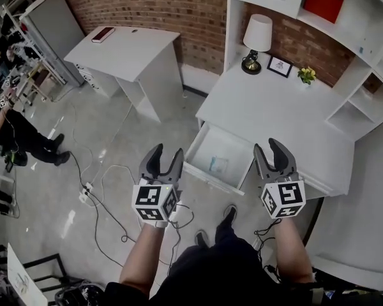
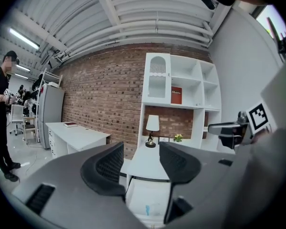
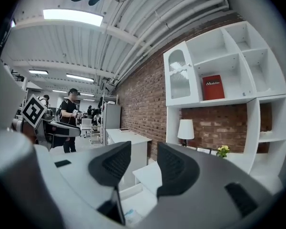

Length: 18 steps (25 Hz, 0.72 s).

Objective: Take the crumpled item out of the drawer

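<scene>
Left gripper (image 1: 167, 153) & right gripper (image 1: 267, 146): jaws apart, both empty, short of the open drawer (image 1: 207, 171). Crumpled item (image 1: 218, 165) (wrapper, prob.) lies mid-drawer. Come straight down w/ right, pinch its bulk, avoid walls.

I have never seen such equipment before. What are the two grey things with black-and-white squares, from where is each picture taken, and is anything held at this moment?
There is no robot here. A person holds one tool in each hand: the left gripper and the right gripper. The cubes with square markers are parts of them. The head view comes from a camera on the person's head, looking down. The other two views come from a camera on each gripper, looking along its jaws. In both, the jaws stand apart with nothing between them, so nothing is held. In front of the person the white desk has an open drawer, and in it lies a small crumpled item. On the desk stand a lamp, a picture frame and a small plant.
</scene>
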### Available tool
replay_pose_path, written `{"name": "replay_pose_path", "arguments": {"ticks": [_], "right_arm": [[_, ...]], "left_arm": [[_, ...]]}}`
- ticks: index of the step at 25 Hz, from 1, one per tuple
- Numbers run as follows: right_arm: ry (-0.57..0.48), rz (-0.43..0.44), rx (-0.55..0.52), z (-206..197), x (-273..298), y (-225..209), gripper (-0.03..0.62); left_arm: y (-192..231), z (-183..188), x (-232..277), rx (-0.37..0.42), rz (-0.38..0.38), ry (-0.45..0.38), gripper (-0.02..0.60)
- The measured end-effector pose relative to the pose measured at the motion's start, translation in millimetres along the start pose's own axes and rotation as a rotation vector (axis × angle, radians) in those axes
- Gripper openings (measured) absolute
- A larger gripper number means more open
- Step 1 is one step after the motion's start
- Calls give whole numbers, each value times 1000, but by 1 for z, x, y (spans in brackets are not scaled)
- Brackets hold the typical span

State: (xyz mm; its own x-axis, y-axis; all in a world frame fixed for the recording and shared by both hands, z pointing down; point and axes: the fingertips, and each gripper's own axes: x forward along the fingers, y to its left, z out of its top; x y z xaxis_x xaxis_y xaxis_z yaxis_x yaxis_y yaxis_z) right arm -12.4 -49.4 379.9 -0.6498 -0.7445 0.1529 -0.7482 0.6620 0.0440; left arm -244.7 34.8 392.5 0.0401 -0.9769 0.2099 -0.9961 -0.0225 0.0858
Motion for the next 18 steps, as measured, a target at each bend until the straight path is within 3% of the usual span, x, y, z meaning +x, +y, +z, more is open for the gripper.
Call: {"name": "replay_pose_path", "arguments": {"ticks": [9,14,18], "right_arm": [[15,84,59,-26,60,-62,169],[43,104,97,-40,81,-88,169],[51,106,128,-52,89,-102,169]], "left_arm": [[-32,-3,78,37,17,50,216],[-44,-18,113,18,3,118,215],[-53,-36,138,60,-16,179,216]]}}
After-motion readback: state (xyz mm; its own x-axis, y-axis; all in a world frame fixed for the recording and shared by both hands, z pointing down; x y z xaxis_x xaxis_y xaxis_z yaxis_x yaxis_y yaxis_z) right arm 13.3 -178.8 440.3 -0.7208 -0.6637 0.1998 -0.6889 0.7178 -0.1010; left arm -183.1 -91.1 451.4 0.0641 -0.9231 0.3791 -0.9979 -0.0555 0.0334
